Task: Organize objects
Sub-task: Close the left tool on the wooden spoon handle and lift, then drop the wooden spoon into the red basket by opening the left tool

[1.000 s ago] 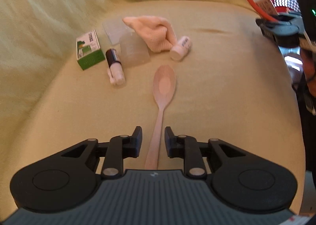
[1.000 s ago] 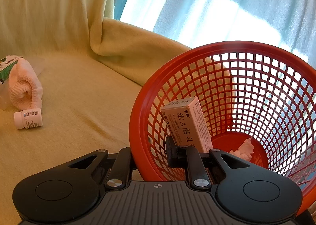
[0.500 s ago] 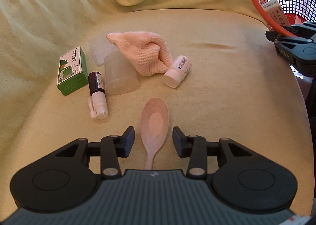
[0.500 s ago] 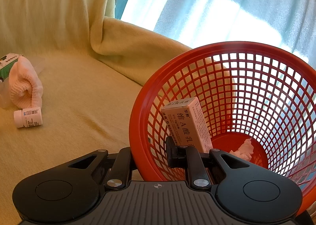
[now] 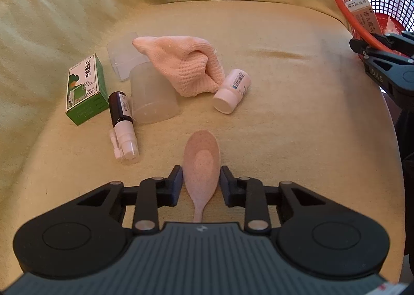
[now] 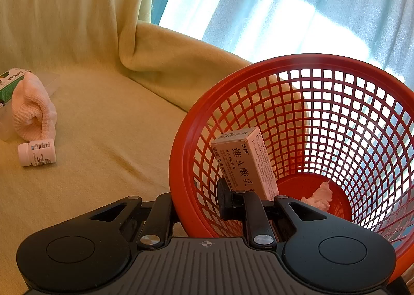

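Left wrist view has the pink spoon (image 5: pixel 201 165) lying flat on the yellow-green blanket (image 5: pixel 297 119) in the lower middle of the frame, bowl pointing up the picture, handle running back under the left gripper (image 5: pixel 200 182). It looks light, rigid and smooth, likely plastic, so it should lift easily but could slip or pivot if pinched on the rounded bowl; the neck or handle would probably give a surer hold. The jaws have just been closing, with the bowl between them; the fingertips (image 5: pixel 176 181) flank its widest part, and only a sliver of gap shows, so contact is not clear and I read it as not yet gripped.

Further up lie a white bottle (image 5: pixel 232 91), a pink cloth (image 5: pixel 186 64), a clear cup (image 5: pixel 152 98), a spray bottle (image 5: pixel 122 124) and a green box (image 5: pixel 86 89).

Right wrist view shows the right gripper (image 6: pixel 199 201) clenched on the rim of the red basket (image 6: pixel 181 165), one finger outside and one inside, at lower centre; a carton (image 6: pixel 245 163) leans within.
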The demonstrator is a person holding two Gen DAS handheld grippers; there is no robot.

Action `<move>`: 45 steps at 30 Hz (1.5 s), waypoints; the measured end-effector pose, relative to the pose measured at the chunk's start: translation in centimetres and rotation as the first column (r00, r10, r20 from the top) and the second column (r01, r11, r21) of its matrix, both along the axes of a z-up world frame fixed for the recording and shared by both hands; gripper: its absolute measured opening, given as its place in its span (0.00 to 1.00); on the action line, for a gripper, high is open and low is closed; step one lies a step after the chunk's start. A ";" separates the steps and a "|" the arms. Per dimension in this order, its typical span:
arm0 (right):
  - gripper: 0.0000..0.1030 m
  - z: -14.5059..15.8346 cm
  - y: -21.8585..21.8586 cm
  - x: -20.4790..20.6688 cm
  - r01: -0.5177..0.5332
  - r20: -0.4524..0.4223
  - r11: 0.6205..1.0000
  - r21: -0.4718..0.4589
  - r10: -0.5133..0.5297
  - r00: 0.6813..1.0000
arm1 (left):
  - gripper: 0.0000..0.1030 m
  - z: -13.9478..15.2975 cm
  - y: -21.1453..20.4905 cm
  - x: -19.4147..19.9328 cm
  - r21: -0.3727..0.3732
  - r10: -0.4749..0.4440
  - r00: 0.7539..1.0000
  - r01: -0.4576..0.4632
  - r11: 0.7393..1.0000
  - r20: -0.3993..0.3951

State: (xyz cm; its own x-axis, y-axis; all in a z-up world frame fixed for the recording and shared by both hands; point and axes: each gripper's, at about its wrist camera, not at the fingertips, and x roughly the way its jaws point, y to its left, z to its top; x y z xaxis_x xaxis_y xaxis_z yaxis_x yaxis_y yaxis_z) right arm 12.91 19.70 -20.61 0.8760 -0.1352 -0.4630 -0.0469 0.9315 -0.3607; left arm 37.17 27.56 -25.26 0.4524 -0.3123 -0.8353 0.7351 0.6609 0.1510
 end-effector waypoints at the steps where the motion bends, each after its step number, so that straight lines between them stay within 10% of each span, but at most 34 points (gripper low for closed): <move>1: 0.13 0.0 0.0 0.0 0.000 0.000 1.000 0.000 0.000 1.000 | 0.25 0.0 -0.1 0.0 0.006 -0.004 1.000 0.004 1.000 0.001; 18: 0.13 0.1 0.1 0.1 0.002 0.001 1.000 0.006 -0.002 1.000 | 0.24 6.9 -3.2 -2.8 0.017 -0.187 0.962 0.188 0.982 0.198; 19: 0.13 0.1 0.1 0.1 0.002 0.002 1.000 0.007 -0.002 1.000 | 0.00 7.3 -3.5 -2.8 0.015 -0.197 0.959 0.198 0.980 0.205; 35: 0.13 0.4 0.1 0.3 0.001 0.004 1.000 0.017 -0.001 1.000 | 0.00 8.2 -4.5 -3.0 0.034 -0.223 0.943 0.222 0.975 0.246; 45: 0.13 0.3 0.1 0.3 0.001 0.004 1.000 0.019 -0.002 1.000 | 0.00 13.6 -7.8 -4.5 0.001 -0.324 0.897 0.339 0.941 0.300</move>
